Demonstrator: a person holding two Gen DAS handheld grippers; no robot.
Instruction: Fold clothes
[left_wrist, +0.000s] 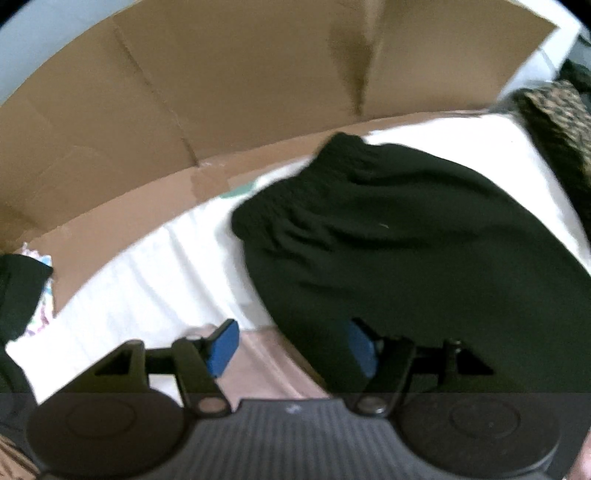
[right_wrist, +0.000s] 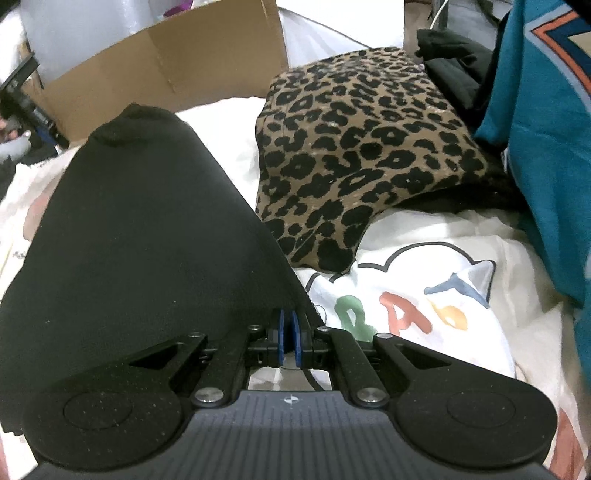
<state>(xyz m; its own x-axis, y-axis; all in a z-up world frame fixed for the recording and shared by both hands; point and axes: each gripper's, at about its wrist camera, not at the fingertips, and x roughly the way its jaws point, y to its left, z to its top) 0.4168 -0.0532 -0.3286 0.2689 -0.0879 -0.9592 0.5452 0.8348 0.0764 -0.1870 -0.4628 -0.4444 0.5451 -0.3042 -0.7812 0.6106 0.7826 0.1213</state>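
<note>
A black garment (left_wrist: 406, 240) with a gathered waistband lies on a white printed sheet (left_wrist: 140, 295). It also shows in the right wrist view (right_wrist: 140, 229), stretched out in front of me. My left gripper (left_wrist: 291, 347) is open, its right blue pad (left_wrist: 360, 349) against the garment's near edge and its left pad over the sheet. My right gripper (right_wrist: 289, 332) is shut on the near corner of the black garment, with the blue pads close together on the cloth.
A cardboard box wall (left_wrist: 221, 92) stands behind the sheet, also seen in the right wrist view (right_wrist: 166, 66). A leopard-print garment (right_wrist: 362, 147) lies right of the black one. A teal garment (right_wrist: 546, 129) hangs at far right. Dark clothes (left_wrist: 18, 295) sit at left.
</note>
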